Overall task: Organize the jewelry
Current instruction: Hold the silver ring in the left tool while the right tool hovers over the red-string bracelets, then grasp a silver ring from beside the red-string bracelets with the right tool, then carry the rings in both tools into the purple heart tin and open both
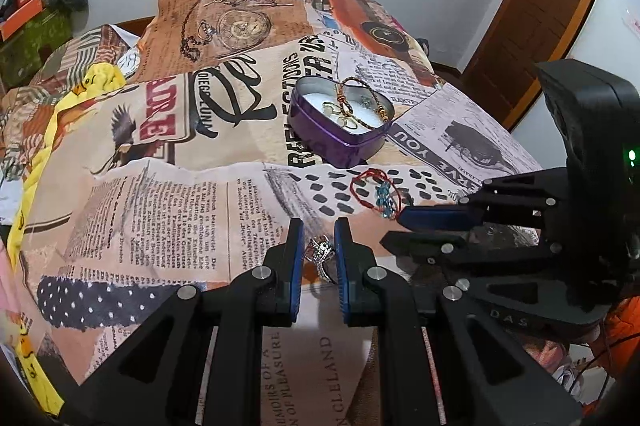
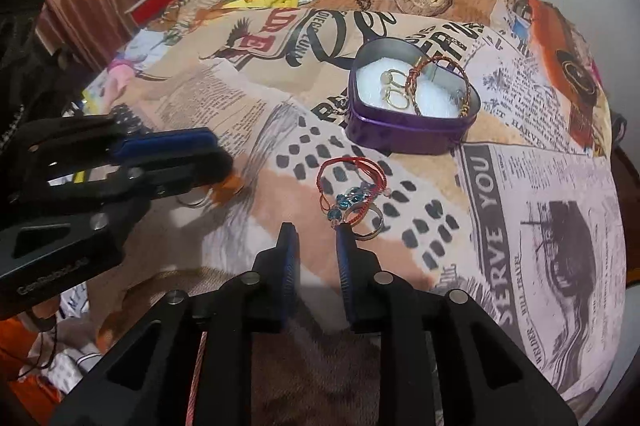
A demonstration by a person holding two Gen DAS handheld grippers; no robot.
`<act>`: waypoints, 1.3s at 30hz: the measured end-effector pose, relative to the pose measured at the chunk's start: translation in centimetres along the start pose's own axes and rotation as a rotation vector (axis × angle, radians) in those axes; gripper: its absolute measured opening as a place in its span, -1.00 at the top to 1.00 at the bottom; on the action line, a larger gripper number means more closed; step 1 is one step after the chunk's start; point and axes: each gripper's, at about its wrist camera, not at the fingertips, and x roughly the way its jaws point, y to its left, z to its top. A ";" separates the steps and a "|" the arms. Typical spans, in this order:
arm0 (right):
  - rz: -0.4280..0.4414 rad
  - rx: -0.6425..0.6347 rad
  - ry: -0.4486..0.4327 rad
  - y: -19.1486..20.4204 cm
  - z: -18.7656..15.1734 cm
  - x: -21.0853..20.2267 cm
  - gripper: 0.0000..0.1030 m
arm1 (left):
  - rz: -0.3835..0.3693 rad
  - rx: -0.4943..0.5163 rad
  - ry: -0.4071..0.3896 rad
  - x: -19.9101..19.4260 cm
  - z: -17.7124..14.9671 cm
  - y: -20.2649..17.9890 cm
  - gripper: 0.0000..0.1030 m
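Blue-padded left gripper (image 1: 318, 249) is lowest in the left wrist view, its fingers standing either side of a silver stone-set ring (image 1: 321, 253). The ring sits between the pads on the printed collage cloth (image 1: 160, 194); the right pad looks to touch it, a thin gap shows on the left, so clamped or merely bracketing cannot be told.

Right gripper (image 2: 313, 246): fingers apart, nothing between them, tips over the cloth. Its right fingertip is just beside a plain silver band ring (image 2: 370, 222).

Touching that band: red cord bracelet with blue beads (image 2: 348, 186), lying loose on the black-dotted patch of cloth. In the left wrist view the same bracelet lies at the tip of the right gripper, which enters from the right edge.

Beyond the bracelet: purple heart-shaped tin (image 2: 404, 134), lid off, white lining. Inside it are gold rings (image 2: 394, 92) and a braided red-gold bracelet (image 2: 424, 74) draped over the far rim.

Farthest: a wooden door (image 1: 548, 2) and white wall.
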 end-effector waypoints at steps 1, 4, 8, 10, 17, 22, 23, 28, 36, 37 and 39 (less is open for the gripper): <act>-0.003 0.001 0.000 -0.2 0.1 0.0 0.64 | -0.001 0.000 0.000 0.0 -0.1 0.0 0.74; -0.024 0.014 0.005 -0.7 0.6 0.2 0.64 | -0.007 -0.005 0.002 0.2 -0.2 0.2 0.73; -0.030 0.033 -0.013 -1.6 0.6 -0.7 0.64 | -0.012 -0.007 0.002 0.4 -0.2 0.4 0.73; -0.041 0.032 -0.022 -2.1 0.4 -1.2 0.64 | -0.011 -0.007 0.005 0.6 -0.2 0.5 0.74; -0.089 -0.014 0.011 -3.3 0.2 -0.2 0.26 | -0.012 -0.014 0.015 1.2 -0.2 0.7 0.74; -0.045 -0.013 0.003 -3.5 1.2 0.5 0.15 | -0.011 -0.010 0.023 1.6 -0.1 0.5 0.74; -0.040 -0.019 0.000 -3.4 1.3 0.6 0.15 | -0.009 -0.007 0.023 1.6 -0.1 0.5 0.73; -0.014 -0.027 -0.010 -3.4 1.5 1.0 0.61 | -0.003 -0.005 0.026 1.8 0.3 0.5 0.74; -0.042 0.013 -0.068 -4.2 0.9 -0.9 0.62 | -0.001 0.020 0.003 1.5 1.5 -0.4 0.74; -0.045 0.024 -0.082 -4.4 0.9 -1.4 0.61 | -0.002 0.025 -0.004 1.5 1.8 -0.5 0.74; -0.053 0.045 -0.115 -4.9 1.1 -2.4 0.61 | -0.003 0.034 -0.018 1.3 2.3 -0.9 0.74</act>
